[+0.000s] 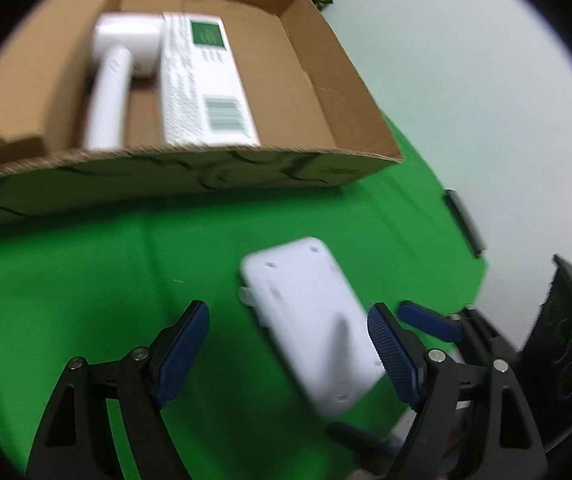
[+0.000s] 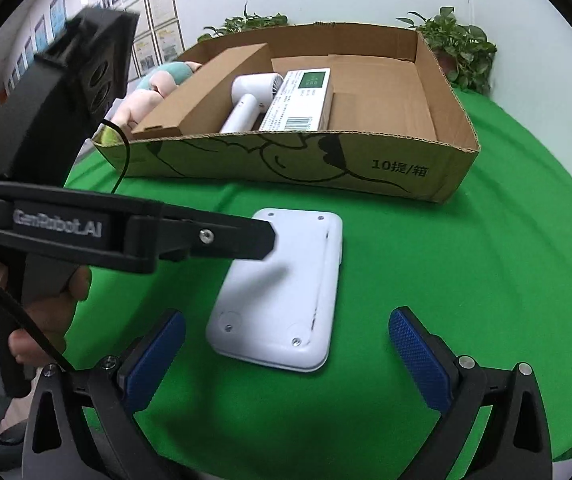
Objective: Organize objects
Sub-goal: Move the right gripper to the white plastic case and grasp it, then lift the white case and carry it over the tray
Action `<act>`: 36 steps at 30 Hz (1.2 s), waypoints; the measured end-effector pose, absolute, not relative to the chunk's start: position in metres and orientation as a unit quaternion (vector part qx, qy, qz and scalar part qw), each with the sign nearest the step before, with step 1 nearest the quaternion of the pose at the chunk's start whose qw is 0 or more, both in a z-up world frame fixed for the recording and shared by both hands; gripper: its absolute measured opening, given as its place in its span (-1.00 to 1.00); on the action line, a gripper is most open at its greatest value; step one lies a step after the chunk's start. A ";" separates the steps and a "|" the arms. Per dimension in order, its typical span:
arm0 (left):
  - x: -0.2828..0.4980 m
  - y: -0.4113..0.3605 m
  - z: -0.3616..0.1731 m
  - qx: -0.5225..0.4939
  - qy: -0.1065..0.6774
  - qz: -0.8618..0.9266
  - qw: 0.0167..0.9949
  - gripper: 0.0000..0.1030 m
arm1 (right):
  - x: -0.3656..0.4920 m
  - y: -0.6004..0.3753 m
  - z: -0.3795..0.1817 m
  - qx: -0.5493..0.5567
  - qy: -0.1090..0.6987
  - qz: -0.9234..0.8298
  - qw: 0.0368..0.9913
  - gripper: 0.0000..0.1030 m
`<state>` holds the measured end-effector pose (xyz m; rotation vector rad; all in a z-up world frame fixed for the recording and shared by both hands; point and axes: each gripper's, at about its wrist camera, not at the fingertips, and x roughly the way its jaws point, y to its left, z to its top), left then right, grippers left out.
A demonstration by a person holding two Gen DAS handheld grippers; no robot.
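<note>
A white flat rectangular device (image 2: pixel 282 288) lies on the green cloth in front of a cardboard box (image 2: pixel 405 178); it also shows in the left wrist view (image 1: pixel 309 320). The box (image 1: pixel 190 178) holds a white hair dryer (image 2: pixel 246 100) and a white carton with a green label (image 2: pixel 299 100), also seen from the left as the dryer (image 1: pixel 118 76) and carton (image 1: pixel 206 80). My left gripper (image 1: pixel 287 344) is open around the device's near end. My right gripper (image 2: pixel 286 356) is open, just behind the device. The left gripper's finger (image 2: pixel 246 240) reaches over the device's left side.
A plush toy (image 2: pixel 154 92) lies left of the box. Potted plants (image 2: pixel 457 44) stand behind it by the wall. The round green-covered table (image 2: pixel 485 280) ends close on the right. The right gripper's fingers (image 1: pixel 429 322) show at the left view's right edge.
</note>
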<state>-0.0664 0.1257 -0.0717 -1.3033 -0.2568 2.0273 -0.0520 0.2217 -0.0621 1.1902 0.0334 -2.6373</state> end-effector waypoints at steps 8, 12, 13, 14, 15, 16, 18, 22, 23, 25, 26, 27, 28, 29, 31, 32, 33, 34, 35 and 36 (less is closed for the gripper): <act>-0.070 0.128 -0.081 -0.508 -0.147 0.761 0.376 0.55 | -0.057 0.211 -0.063 0.397 0.016 -0.908 0.133 0.78; -0.065 0.131 -0.082 -0.507 -0.132 0.764 0.376 0.31 | -0.061 0.200 -0.072 0.416 0.033 -0.900 0.129 0.49; -0.064 0.130 -0.083 -0.507 -0.131 0.766 0.373 0.26 | -0.060 0.198 -0.074 0.416 0.035 -0.900 0.127 0.48; -0.063 0.129 -0.083 -0.507 -0.132 0.767 0.370 0.21 | -0.057 0.197 -0.075 0.415 0.033 -0.900 0.128 0.46; -0.062 0.128 -0.083 -0.506 -0.132 0.769 0.368 0.19 | -0.056 0.197 -0.075 0.414 0.029 -0.901 0.126 0.43; -0.062 0.127 -0.084 -0.506 -0.131 0.771 0.365 0.11 | -0.054 0.197 -0.076 0.416 0.024 -0.901 0.124 0.41; -0.062 0.123 -0.082 -0.507 -0.125 0.775 0.357 0.01 | -0.053 0.196 -0.078 0.419 0.018 -0.899 0.125 0.38; -0.055 0.117 -0.084 -0.508 -0.124 0.780 0.344 -0.14 | -0.050 0.194 -0.078 0.419 0.017 -0.899 0.126 0.38; -0.054 0.116 -0.084 -0.509 -0.124 0.781 0.338 -0.21 | -0.049 0.193 -0.078 0.419 0.019 -0.899 0.125 0.38; -0.051 0.114 -0.084 -0.512 -0.131 0.780 0.335 -0.22 | -0.049 0.191 -0.077 0.420 0.020 -0.899 0.125 0.37; -0.049 0.112 -0.084 -0.513 -0.132 0.780 0.332 -0.23 | -0.048 0.191 -0.077 0.421 0.017 -0.898 0.127 0.37; -0.048 0.120 -0.088 -0.515 -0.133 0.778 0.333 -0.24 | -0.048 0.190 -0.076 0.422 0.015 -0.897 0.129 0.36; -0.048 0.120 -0.090 -0.520 -0.139 0.772 0.339 -0.31 | -0.047 0.189 -0.076 0.422 0.012 -0.897 0.131 0.36; -0.046 0.119 -0.089 -0.519 -0.140 0.774 0.336 -0.31 | -0.046 0.188 -0.076 0.421 0.009 -0.897 0.133 0.36; -0.043 0.116 -0.085 -0.519 -0.131 0.776 0.334 -0.31 | -0.043 0.186 -0.075 0.420 0.001 -0.898 0.134 0.35; -0.042 0.115 -0.082 -0.517 -0.130 0.777 0.334 -0.31 | -0.042 0.185 -0.075 0.418 -0.001 -0.898 0.135 0.35; -0.040 0.114 -0.078 -0.513 -0.129 0.780 0.334 -0.31 | -0.039 0.184 -0.072 0.412 -0.002 -0.901 0.135 0.35; -0.038 0.114 -0.074 -0.508 -0.127 0.784 0.334 -0.31 | -0.038 0.183 -0.070 0.407 0.001 -0.903 0.135 0.35; -0.036 0.112 -0.068 -0.500 -0.123 0.790 0.334 -0.31 | -0.037 0.182 -0.067 0.402 0.002 -0.905 0.136 0.35; -0.034 0.112 -0.060 -0.491 -0.121 0.796 0.333 -0.31 | -0.036 0.183 -0.062 0.395 -0.001 -0.908 0.138 0.35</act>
